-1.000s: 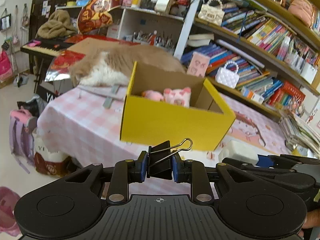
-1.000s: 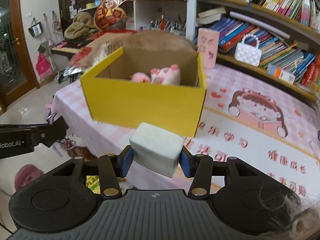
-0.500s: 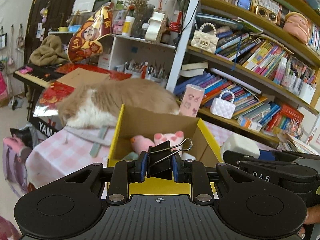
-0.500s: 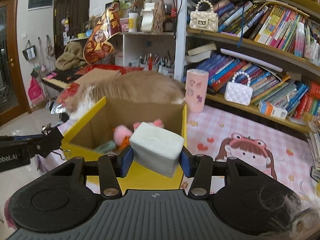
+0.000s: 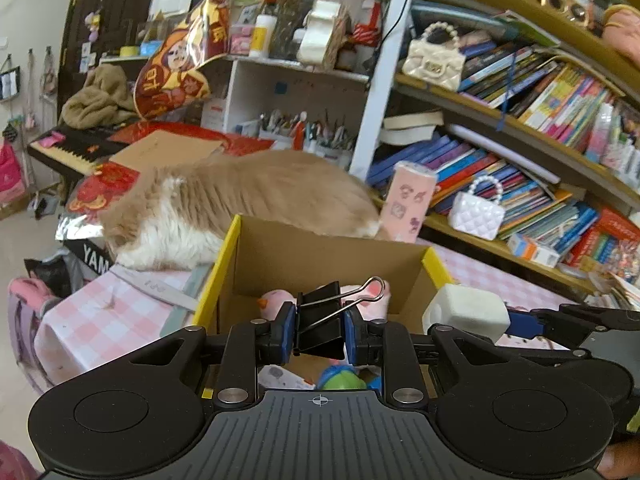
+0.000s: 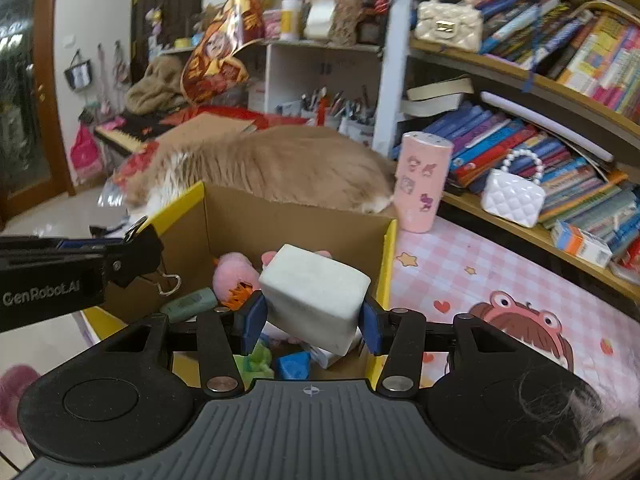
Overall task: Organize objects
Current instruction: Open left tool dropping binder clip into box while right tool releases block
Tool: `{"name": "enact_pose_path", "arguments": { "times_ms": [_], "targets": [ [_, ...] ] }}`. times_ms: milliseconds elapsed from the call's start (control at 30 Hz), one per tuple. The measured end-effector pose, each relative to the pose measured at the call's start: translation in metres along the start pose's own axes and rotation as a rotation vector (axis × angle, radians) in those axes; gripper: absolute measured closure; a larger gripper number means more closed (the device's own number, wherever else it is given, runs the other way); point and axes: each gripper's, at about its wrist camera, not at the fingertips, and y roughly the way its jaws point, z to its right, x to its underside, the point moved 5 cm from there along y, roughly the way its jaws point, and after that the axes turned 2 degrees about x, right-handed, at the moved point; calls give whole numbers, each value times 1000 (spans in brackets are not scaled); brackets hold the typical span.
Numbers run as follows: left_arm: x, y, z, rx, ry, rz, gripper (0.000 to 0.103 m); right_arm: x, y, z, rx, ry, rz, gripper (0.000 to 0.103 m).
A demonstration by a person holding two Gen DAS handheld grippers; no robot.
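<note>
Over the yellow box (image 5: 224, 264) we hold two things to put away. Our left gripper (image 5: 319, 330) is squeezed nearly shut on a black binder clip (image 5: 320, 320). Our right gripper (image 6: 312, 318) is partly open, its blue pads pressing both sides of a white block (image 6: 314, 294). Both things hang above the open top of the box, which sits on the pink checked table (image 6: 460, 264).

What could go wrong? A fluffy cat (image 5: 240, 204) lies right behind the box, touching its back wall. If we bump the box, we think the cat may jump and knock things over. Our two grippers are also close side by side, so they might hit each other when we let go. The block is big, and it could land on the pink toy (image 6: 236, 274) inside and roll out.

Both grippers point forward and tip down toward the inside of the box, left one by the left wall, right one near the right wall.
</note>
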Motion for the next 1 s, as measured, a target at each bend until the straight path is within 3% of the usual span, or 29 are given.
{"name": "enact_pose_path", "arguments": {
  "times_ms": [300,433,833,1000],
  "targets": [
    [8,41,4,-64,9,-88,80,12,53,5,-71,-101,-115,57],
    [11,54,6,-73,-3,-129,80,14,60,0,-93,-184,-92,57],
    [20,78,6,-112,40,-213,80,11,75,-2,-148,-208,-105,57],
    [21,79,7,-113,52,-209,77,11,76,-2,-145,-209,-111,56]
  ]
}}
